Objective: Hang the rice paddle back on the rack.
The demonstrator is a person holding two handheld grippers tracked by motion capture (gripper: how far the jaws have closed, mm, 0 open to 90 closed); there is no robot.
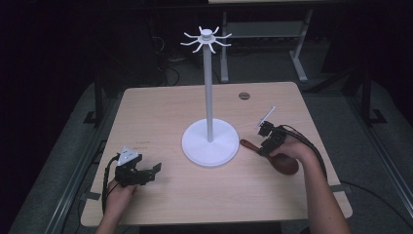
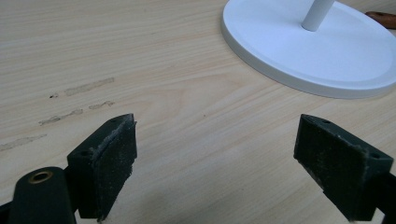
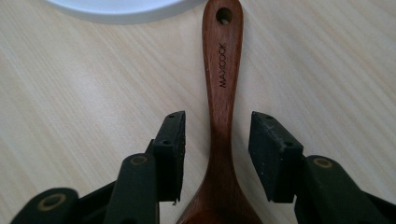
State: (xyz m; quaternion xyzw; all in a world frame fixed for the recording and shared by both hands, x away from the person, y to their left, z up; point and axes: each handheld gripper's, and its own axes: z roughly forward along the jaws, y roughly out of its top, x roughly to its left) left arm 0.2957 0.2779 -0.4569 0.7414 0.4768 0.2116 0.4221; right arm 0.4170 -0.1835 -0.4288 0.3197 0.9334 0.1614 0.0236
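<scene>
On the wooden table (image 1: 160, 105), the wooden spoon (image 3: 220, 107) is lying flat, its long axis pointing handle-first toward the white stand (image 1: 210, 142). Your right gripper (image 3: 217, 154) is straddling the handle, pads not touching. Your left gripper (image 2: 215, 163) is standing wide open, holding nothing.

- A dark brown wooden spoon (image 3: 219, 116) lies flat on the light wooden table.
- Its slim handle bears a hanging hole at the tip and the burned-in word MAXCOOK.
- The handle tip lies just beside the rim of the white round stand base (image 1: 210, 142); the bowl (image 1: 285, 164) points away from it.
</scene>
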